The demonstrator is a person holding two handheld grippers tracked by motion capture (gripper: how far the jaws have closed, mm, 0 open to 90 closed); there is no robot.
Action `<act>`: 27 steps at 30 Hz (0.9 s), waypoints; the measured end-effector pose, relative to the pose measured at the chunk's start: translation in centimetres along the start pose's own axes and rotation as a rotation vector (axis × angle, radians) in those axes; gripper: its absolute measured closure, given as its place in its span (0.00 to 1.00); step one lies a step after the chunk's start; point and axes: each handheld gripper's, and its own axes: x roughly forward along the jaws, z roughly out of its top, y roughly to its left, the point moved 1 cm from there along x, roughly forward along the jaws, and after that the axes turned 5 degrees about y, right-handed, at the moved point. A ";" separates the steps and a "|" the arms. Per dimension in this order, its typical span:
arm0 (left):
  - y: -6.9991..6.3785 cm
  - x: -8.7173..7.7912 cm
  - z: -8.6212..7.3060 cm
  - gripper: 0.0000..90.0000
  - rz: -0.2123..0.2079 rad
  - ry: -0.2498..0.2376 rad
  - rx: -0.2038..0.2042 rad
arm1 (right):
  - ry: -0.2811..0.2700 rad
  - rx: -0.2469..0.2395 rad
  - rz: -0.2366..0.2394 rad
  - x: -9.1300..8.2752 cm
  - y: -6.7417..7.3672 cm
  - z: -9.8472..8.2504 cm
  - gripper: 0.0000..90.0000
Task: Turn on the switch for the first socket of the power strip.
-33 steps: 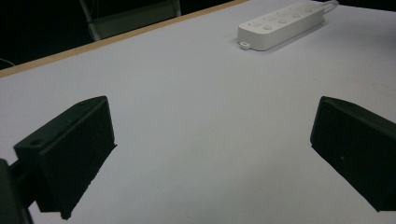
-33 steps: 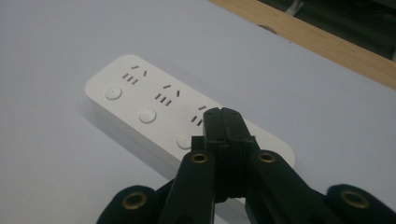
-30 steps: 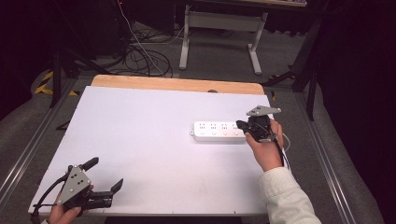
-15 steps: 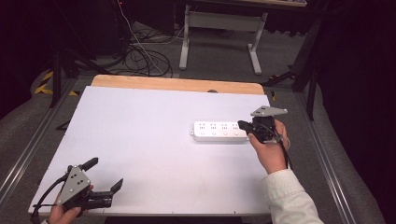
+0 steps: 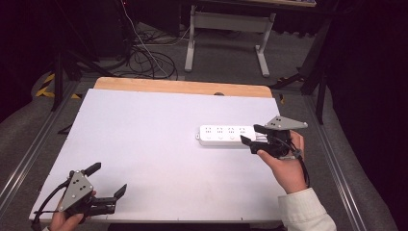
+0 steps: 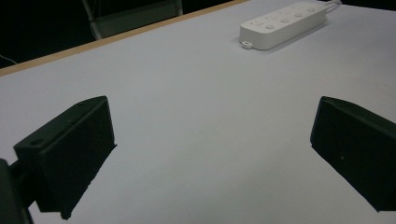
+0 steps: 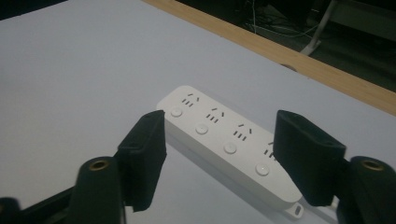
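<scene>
Right fingers (image 5: 252,134) just opened, wide, holding nothing, at near end of strip (image 5: 226,135). Left fingers (image 5: 109,179) spread wide, empty, near corner. Strip: white glossy plastic, four sockets, round buttons; lies flat, right of centre on matte white surface (image 5: 144,139); wood far edge. Dark room, cables on grey floor
</scene>
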 end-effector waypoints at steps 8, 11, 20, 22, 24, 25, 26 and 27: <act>-0.1 0.0 0.0 0.00 -0.002 -0.006 -0.010 | -0.056 0.027 0.065 -1.6 1.2 -1.0 0.21; 0.0 -0.1 0.0 0.00 -0.003 -0.003 -0.010 | -0.071 0.013 0.093 -2.0 1.6 -1.6 0.17; 0.0 -0.2 0.1 0.00 -0.006 -0.008 -0.023 | -0.098 -0.027 0.159 -2.4 2.3 -4.1 0.13; 0.0 -0.2 0.1 0.00 -0.008 -0.008 -0.027 | -0.106 -0.034 0.172 -2.4 2.4 -4.7 0.12; 0.0 -0.2 0.1 0.00 -0.009 -0.008 -0.028 | -0.120 -0.041 0.186 -2.4 2.4 -5.2 0.11; 0.0 -0.2 0.1 0.00 -0.009 -0.009 -0.028 | -0.126 -0.044 0.192 -2.4 2.5 -5.5 0.11; 0.0 -0.2 0.1 0.00 -0.009 -0.009 -0.029 | -0.133 -0.048 0.197 -2.4 2.5 -5.7 0.11; 0.0 -0.2 0.1 0.00 -0.009 -0.010 -0.026 | -0.137 -0.049 0.202 -2.3 2.6 -5.9 0.11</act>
